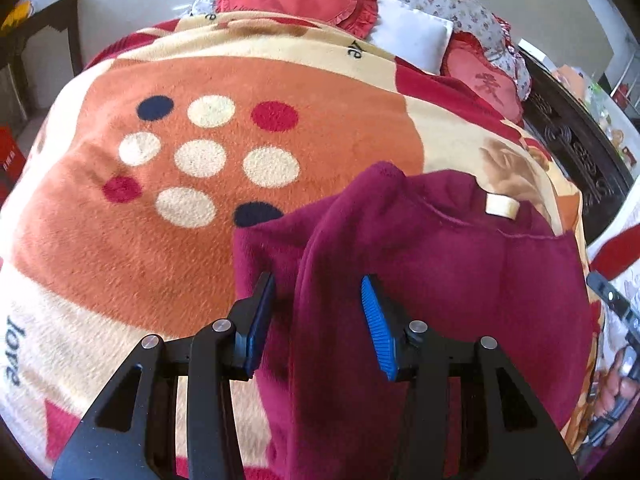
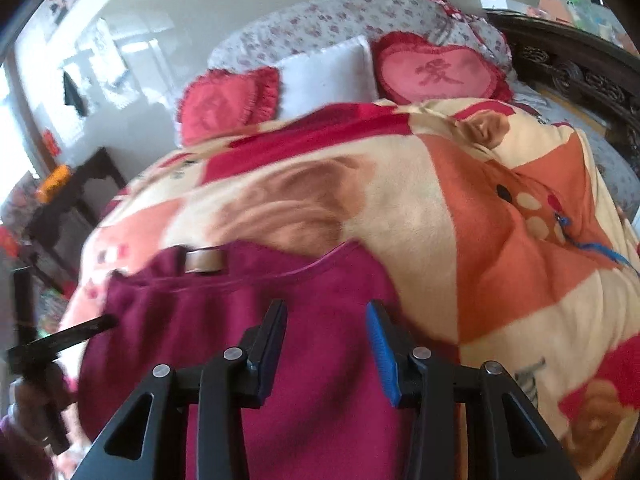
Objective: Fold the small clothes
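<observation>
One maroon garment (image 1: 440, 272) spread on patterned fleece blanket (image 1: 120, 240) over bed; collar with pale label (image 1: 501, 205) toward pillows. Fold of garment raised as ridge on left side, running down between left claw's fingers.

Surroundings: two red heart cushions (image 2: 440, 70) with frilled edges at head of bed, one white pillow (image 2: 332, 72) between them, flowered bedding (image 2: 320, 20) behind. Dark carved bed frame (image 2: 580, 72) along right. Dark wooden side table (image 2: 80, 184) at left by wall. Blanket print: dots in cream, red and navy on orange patch, word "love" near edge. Blue thread or cord (image 2: 600, 250) lying on blanket at right, well apart from garment. Nothing lying over garment except the tools.

Left claw (image 1: 318, 324): about half open, fabric ridge standing between fingers; left pad close to or touching cloth, right blue pad (image 1: 378, 328) apart from it. No clamp seen. Also visible from right wrist view as dark bar at far left, with hand (image 2: 24, 412) on handle.

Right claw (image 2: 328, 348): partly open, hovering over lower right part of garment, fingers above cloth; contact with fabric not clear, picture blurred. Nothing pinched. Seen at right edge of left wrist view, small.

Count: one garment, two claws, two heart cushions, one white pillow, one blanket.
</observation>
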`<state>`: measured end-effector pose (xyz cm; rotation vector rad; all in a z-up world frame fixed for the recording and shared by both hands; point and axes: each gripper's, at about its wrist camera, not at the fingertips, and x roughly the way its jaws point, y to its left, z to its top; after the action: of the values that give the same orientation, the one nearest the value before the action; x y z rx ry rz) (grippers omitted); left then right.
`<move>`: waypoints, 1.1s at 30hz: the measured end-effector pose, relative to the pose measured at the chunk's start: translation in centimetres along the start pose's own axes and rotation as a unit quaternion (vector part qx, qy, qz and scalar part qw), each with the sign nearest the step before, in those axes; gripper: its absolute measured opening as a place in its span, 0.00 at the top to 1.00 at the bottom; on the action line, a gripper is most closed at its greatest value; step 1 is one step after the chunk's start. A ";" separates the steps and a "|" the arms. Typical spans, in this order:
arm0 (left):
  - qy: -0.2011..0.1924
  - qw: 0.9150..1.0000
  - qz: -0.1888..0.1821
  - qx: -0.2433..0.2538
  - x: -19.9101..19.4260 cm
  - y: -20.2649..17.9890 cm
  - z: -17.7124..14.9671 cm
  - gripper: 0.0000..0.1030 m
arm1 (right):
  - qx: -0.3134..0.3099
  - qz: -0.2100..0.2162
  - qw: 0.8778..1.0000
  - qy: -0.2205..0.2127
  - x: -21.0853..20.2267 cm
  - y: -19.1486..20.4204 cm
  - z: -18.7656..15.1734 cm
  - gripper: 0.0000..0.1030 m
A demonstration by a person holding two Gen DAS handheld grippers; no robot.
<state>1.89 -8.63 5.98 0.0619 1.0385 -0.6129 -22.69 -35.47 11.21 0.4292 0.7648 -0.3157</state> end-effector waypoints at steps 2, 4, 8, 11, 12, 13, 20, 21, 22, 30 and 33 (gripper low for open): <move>-0.003 1.000 0.002 0.004 -0.6 -0.3 -0.2 0.56 | -0.013 -0.003 1.000 0.012 -0.7 0.7 -1.1 0.59; -0.006 1.000 0.004 0.006 -1.2 -0.4 -0.5 0.56 | -0.020 -0.004 0.999 0.026 -0.5 1.0 -2.3 0.59; -0.008 1.000 0.003 0.002 -2.2 -0.5 -0.7 0.56 | -0.026 -0.032 0.997 0.064 1.8 0.2 -3.7 0.59; -0.013 1.000 -0.001 -0.003 -3.3 -0.3 -1.1 0.56 | -0.039 -0.040 0.996 0.063 0.7 1.3 -2.9 0.59; -0.013 1.000 -0.005 -0.007 -3.6 -0.2 -1.3 0.56 | -0.038 -0.031 0.997 0.058 0.3 1.8 -2.6 0.59; -0.011 1.000 -0.011 -0.011 -3.9 0.0 -1.7 0.56 | -0.039 -0.020 0.998 0.053 -0.1 2.3 -2.4 0.59; 0.011 0.998 -0.044 -0.031 -4.6 0.7 -5.3 0.56 | -0.093 0.085 0.991 0.050 0.8 9.9 -1.4 0.57; 0.016 0.998 -0.042 -0.033 -4.3 0.8 -5.8 0.56 | -0.104 0.098 0.988 0.052 1.5 11.4 -1.3 0.57; 0.019 0.998 -0.040 -0.035 -4.1 0.9 -6.2 0.56 | -0.114 0.109 0.986 0.054 2.2 12.6 -1.2 0.57; 0.026 0.992 -0.082 -0.097 -2.9 3.1 -7.4 0.46 | -0.135 0.152 0.973 0.107 10.6 21.1 0.4 0.57; 0.022 0.989 -0.092 -0.110 -2.6 3.7 -7.7 0.43 | -0.123 0.138 0.974 0.128 14.4 22.4 1.4 0.58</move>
<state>-3.23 -1.81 3.25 -0.2166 1.1573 -0.6628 -2.51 -18.39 7.52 0.3393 0.9694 0.0974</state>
